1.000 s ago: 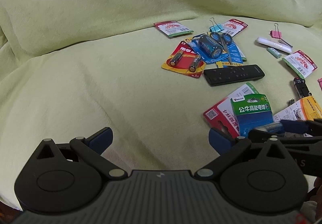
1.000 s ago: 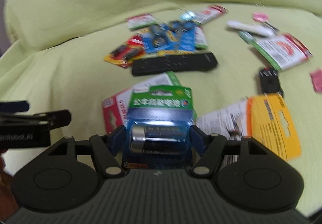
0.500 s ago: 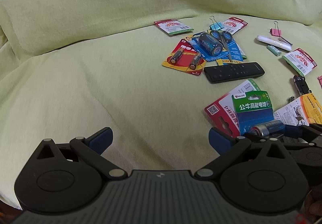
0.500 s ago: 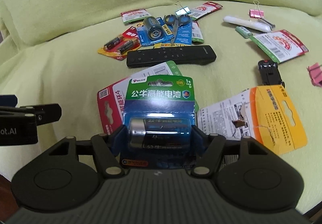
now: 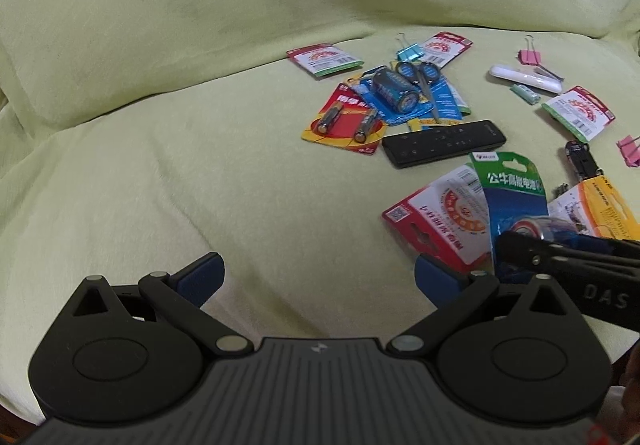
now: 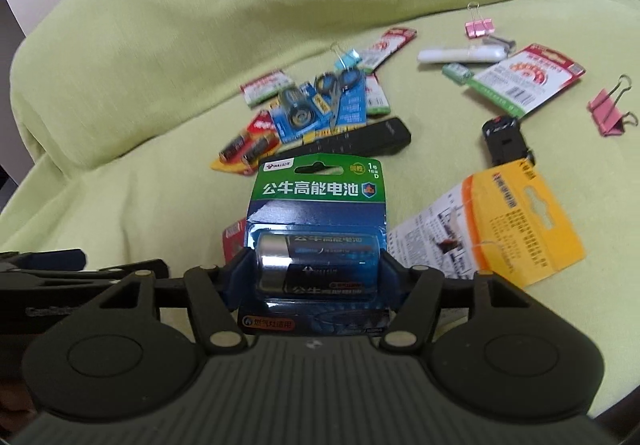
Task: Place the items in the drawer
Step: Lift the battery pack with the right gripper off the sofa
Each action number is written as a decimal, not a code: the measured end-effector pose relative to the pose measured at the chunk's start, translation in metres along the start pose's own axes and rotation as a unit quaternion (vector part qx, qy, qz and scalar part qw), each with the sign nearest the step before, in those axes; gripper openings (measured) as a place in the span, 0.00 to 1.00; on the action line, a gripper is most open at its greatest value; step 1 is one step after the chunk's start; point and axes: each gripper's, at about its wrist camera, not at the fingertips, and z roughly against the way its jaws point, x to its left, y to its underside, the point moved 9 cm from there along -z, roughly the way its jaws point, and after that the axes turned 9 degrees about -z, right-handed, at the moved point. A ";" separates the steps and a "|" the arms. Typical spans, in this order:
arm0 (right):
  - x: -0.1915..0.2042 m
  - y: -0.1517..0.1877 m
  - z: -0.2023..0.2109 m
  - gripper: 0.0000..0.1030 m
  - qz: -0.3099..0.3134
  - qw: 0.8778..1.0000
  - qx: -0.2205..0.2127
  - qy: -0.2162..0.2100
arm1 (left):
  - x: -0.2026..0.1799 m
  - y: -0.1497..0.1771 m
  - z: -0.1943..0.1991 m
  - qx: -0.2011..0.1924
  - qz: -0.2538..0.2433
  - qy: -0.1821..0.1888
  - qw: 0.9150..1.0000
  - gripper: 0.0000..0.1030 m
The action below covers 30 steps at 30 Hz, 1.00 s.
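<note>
Right tongs point(image 6: 314, 271) clamp green battery pack point(image 6: 318, 225) above cloth; left tongs point(image 5: 316, 279) wide, empty.

Matt green cloth cover point(image 6: 160, 25); glossy plastic battery pack point(image 6: 318, 229).

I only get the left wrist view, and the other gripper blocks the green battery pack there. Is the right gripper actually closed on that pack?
Observer: Yes. In the right wrist view, the right gripper has its jaws pressed against both ends of the battery blister on the green battery pack.
Operator: Is anything else caught between the jaws?
Observer: No, only the pack sits between them. The red card shows past the pack's left edge, outside the jaws.
Operator: What lies past my right edge?
Observer: A pink binder clip that your view cuts off lies whole on the cloth at the far right, with its wire handles pointing away from the gripper.
</note>
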 end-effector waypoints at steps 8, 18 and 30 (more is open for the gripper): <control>-0.012 -0.003 0.032 0.59 0.002 1.000 -0.020 0.007 | -0.019 -0.007 0.013 -0.002 -0.015 0.008 1.000 0.99; -0.029 -0.005 0.074 0.59 -0.003 0.998 -0.049 0.030 | -0.045 -0.014 0.044 -0.025 -0.035 0.033 0.999 0.99; -0.072 -0.014 0.160 0.59 -0.039 0.987 -0.129 0.083 | -0.109 -0.033 0.091 -0.080 -0.099 0.101 0.987 0.99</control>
